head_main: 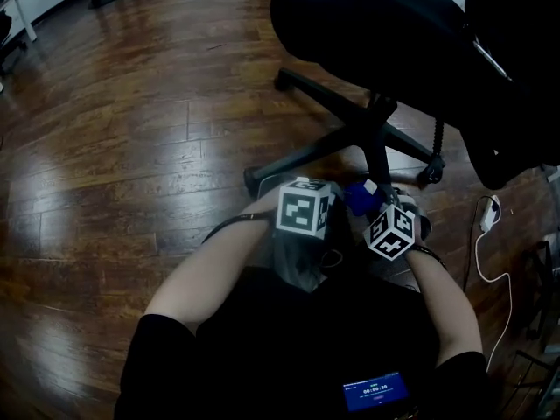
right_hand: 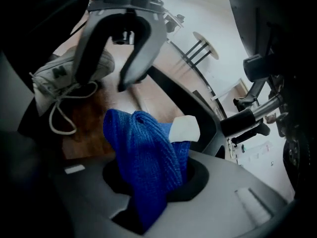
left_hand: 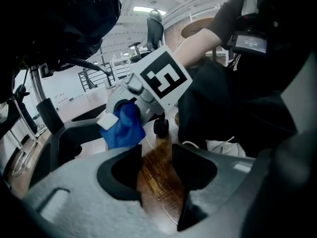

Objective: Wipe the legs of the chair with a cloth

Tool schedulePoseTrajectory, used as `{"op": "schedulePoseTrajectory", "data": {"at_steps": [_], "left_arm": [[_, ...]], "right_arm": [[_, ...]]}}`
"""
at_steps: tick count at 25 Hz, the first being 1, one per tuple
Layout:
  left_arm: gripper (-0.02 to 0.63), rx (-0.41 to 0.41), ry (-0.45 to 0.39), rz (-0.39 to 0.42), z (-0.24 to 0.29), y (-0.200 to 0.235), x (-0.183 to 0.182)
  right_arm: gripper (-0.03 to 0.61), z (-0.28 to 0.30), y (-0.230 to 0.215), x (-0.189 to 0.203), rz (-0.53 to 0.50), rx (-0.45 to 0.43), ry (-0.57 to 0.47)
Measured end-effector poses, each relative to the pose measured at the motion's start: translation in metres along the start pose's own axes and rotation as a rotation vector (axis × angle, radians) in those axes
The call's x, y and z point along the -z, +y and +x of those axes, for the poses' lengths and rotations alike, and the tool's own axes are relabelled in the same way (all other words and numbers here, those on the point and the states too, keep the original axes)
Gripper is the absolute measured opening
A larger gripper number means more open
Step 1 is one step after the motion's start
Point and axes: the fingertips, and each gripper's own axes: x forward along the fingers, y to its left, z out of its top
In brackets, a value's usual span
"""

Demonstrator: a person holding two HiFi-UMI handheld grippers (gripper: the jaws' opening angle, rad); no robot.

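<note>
The left gripper [left_hand: 157, 155] is empty, its jaws a little apart with only floor [left_hand: 158, 182] showing between them, and it sits so near its partner that a sweep of the cloth could knock the two together. The cloth [right_hand: 148, 157] is bunched thickly in the right gripper [right_hand: 153, 182], whose jaws are clamped on it. A loose fold with a white tag [right_hand: 184, 129] sticks out at 1 o'clock, so dragging it along a leg might, I judge, tug it free or let bare jaw rub the plastic. In the head view the cloth lies at 2 o'clock from the left gripper and 10 o'clock from the right. The chair's leg [right_hand: 198, 110] runs just beyond it toward 4 o'clock, but contact cannot be told.
</note>
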Motion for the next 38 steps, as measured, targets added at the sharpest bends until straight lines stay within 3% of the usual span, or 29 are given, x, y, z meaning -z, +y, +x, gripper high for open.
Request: {"op": "schedulePoseTrajectory", "data": {"at_steps": [6,8,16,23,26,33,38], "left_arm": [[0.187,0.018,-0.017,-0.018,0.005,0.003,0.005],[0.187,0.017,-0.014,-0.025,0.005,0.004,0.009],[0.187,0.02,0.057,-0.061,0.004,-0.006,0.028],[0.187,0.029,0.101,-0.06,0.004,-0.014,0.029],[0.187,0.029,0.119,-0.053,0.003,-0.016,0.029],[0.187,0.02,0.086,-0.052,0.004,-0.01,0.023],[0.187,0.021,0.034,-0.09,0.007,-0.001,0.026]], "right_arm": [[0.114,0.024,-0.077,-0.031,0.075,0.203,-0.128],[0.115,0.026,-0.083,-0.035,0.073,0.223,-0.144],[0.094,-0.003,-0.03,-0.016,0.074,0.13,-0.174],[0.094,-0.049,0.064,0.026,0.094,-0.113,-0.16],[0.094,-0.059,0.084,0.035,0.106,-0.179,-0.143],[0.095,-0.039,0.044,0.021,0.161,-0.118,-0.145],[0.097,-0.008,-0.021,-0.007,0.172,0.033,-0.183]]}}
